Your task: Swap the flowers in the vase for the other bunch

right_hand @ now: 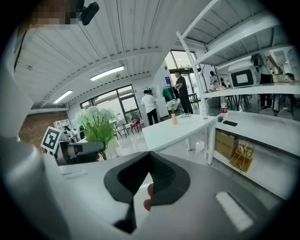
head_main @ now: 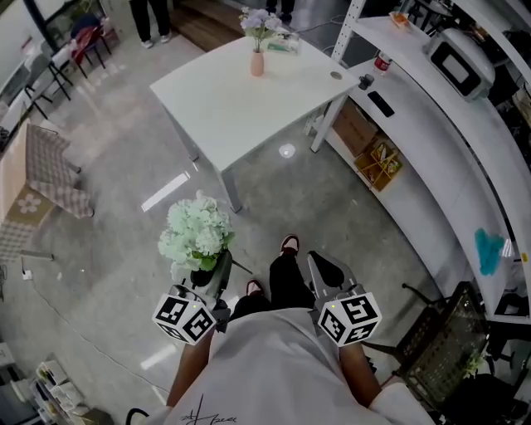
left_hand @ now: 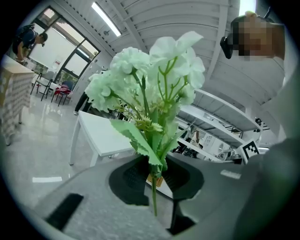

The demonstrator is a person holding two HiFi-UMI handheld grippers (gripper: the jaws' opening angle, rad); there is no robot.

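– Between the fingers (left_hand: pixel 133 178) of the left gripper (head_main: pixel 217 267): what have you got?
– Stems of the green-white bunch (head_main: pixel 196 232). Fingers clenched on them low down. Heads and leaves stand upright above the fingertips; one stem end pokes out below.
– Vase?
– Pink vase (head_main: pixel 257 63), well ahead of both pairs of fingers. Upright, near the far edge of the white desk (head_main: pixel 232 108). Lilac flowers (head_main: pixel 260 23) in it.
– Anything touching it?
– No. Both grippers are well apart from the desk, over bare floor.
– Right gripper (head_main: pixel 328 267)?
– Fingers pressed together tip to tip, nothing between them. It sits beside the left gripper, clear of the bunch, with the person's legs showing between the two.
– Further right?
– White shelving (head_main: pixel 431 124), off to the right of the right fingers and ahead. Small items lie on its long shelf; too small to name most of them.
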